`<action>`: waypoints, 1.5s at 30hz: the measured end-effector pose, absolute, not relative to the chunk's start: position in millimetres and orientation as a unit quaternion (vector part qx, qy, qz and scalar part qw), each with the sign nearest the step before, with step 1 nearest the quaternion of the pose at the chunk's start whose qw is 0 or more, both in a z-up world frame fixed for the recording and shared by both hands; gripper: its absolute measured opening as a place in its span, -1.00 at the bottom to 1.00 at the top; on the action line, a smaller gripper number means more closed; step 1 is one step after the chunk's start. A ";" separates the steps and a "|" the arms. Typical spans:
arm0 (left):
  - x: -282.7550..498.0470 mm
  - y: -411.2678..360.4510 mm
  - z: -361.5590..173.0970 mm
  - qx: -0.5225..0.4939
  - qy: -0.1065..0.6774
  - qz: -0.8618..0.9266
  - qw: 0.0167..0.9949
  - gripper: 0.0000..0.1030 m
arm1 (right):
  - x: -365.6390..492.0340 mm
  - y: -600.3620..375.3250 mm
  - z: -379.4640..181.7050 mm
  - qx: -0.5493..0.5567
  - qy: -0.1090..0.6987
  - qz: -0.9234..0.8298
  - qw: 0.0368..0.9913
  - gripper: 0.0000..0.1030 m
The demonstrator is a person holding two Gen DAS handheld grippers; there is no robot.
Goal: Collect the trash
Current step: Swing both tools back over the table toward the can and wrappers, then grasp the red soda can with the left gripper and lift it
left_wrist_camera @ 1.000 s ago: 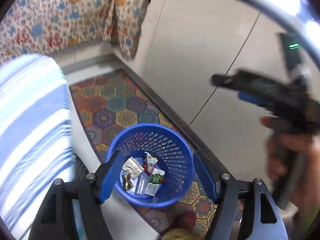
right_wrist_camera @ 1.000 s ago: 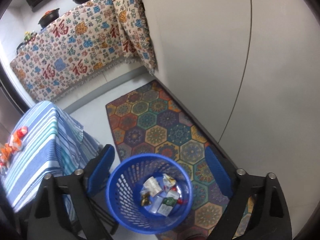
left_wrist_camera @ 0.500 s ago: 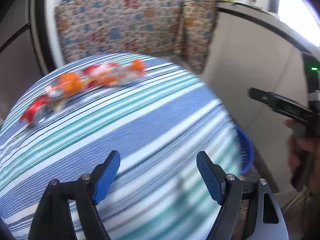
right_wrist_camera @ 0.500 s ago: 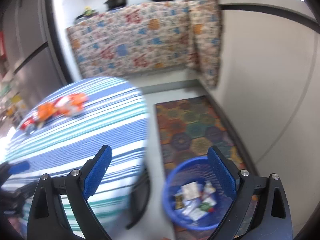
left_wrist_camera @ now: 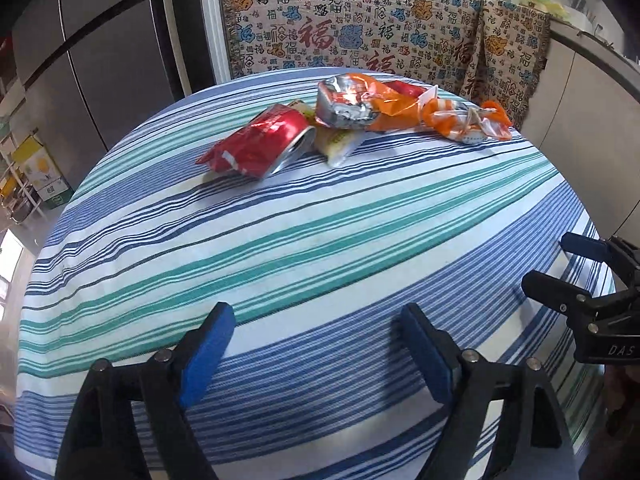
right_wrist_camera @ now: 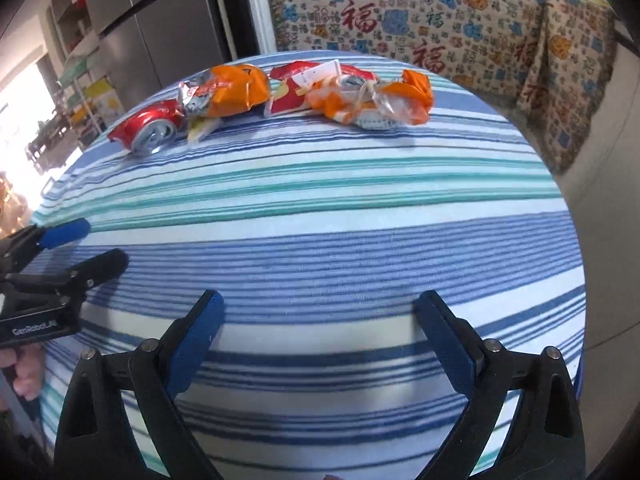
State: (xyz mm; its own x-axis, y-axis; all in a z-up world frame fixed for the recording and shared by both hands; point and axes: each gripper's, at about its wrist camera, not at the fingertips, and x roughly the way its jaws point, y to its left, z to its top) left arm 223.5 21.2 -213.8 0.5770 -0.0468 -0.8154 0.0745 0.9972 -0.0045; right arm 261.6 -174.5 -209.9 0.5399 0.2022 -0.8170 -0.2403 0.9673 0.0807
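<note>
Table (left_wrist_camera: pixel 320 240) takes up most of both views: a round one under a blue, teal and white striped cloth, with bare cloth across the whole near half. Behind it hangs a cream patterned fabric with red characters (left_wrist_camera: pixel 348 24), and off to the left there's a grey steel fridge (left_wrist_camera: pixel 100 60).

All the trash sits in a loose row along the far side of the table, well apart from both grippers. From the left wrist view, left to right: a crushed red soda can (left_wrist_camera: pixel 260 146) lying on its side with its silver end facing the camera, a pale yellow packet (left_wrist_camera: pixel 336 144) just beside it and partly tucked under the next piece, then a big crumpled orange and silver foil snack bag (left_wrist_camera: pixel 360 106), and at the right end a clear and orange plastic wrapper (left_wrist_camera: pixel 468 120). The right wrist view also shows a red and white packet (right_wrist_camera: pixel 296 88) wedged between the orange bag and the wrapper.

Left gripper (left_wrist_camera: pixel 316 352) hangs over the near cloth with its blue-padded jaws spread wide; they have just been opening and nothing is between them. Right gripper (right_wrist_camera: pixel 320 340) is the same deal, jaws wide apart, empty, above the striped cloth. Each one shows at the edge of the other's view.
</note>
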 end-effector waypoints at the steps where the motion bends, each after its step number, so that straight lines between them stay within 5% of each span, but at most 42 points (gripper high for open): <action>1: 225.1 25.5 -214.4 0.014 0.459 -0.034 0.888 0.80 | 262.5 -168.5 -212.1 -0.031 0.464 0.121 0.877 0.95; 4: 235.1 36.1 -217.2 0.018 0.466 -0.036 0.884 1.00 | 268.7 -160.6 -215.8 -0.042 0.465 0.121 0.876 0.99; 15: 278.1 83.6 -218.2 0.017 0.457 -0.044 0.888 0.99 | 267.5 -158.0 -218.4 -0.043 0.464 0.125 0.876 0.99; 25: 292.0 48.9 -184.7 0.142 0.374 -0.075 0.913 0.97 | 267.7 -158.8 -216.9 -0.042 0.464 0.122 0.877 0.99; 26: 296.5 46.6 -184.9 0.145 0.374 -0.077 0.913 0.92 | 267.5 -158.7 -216.9 -0.043 0.463 0.122 0.877 0.99; 27: 299.1 46.4 -185.5 0.146 0.375 -0.082 0.912 0.54 | 267.1 -158.5 -217.0 -0.043 0.463 0.122 0.877 0.99; 28: 302.5 47.2 -187.4 0.143 0.382 -0.089 0.908 -0.07 | 267.8 -158.7 -216.7 -0.043 0.463 0.122 0.877 0.99; 29: 307.7 46.8 -188.7 0.135 0.393 -0.097 0.904 -0.18 | 268.0 -158.7 -216.6 -0.043 0.463 0.122 0.877 0.99; 45: 236.8 95.0 -166.7 -0.048 0.380 -0.096 0.919 -0.34 | 348.9 -229.3 -173.3 0.082 0.441 0.115 0.886 0.93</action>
State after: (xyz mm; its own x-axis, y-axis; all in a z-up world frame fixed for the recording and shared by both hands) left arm 236.8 95.0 -166.7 0.6929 -0.2121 -0.6892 0.1398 0.9771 -0.1601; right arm 348.9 -229.3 -173.3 0.5849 0.2761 -0.7627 -0.1313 0.9601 0.2470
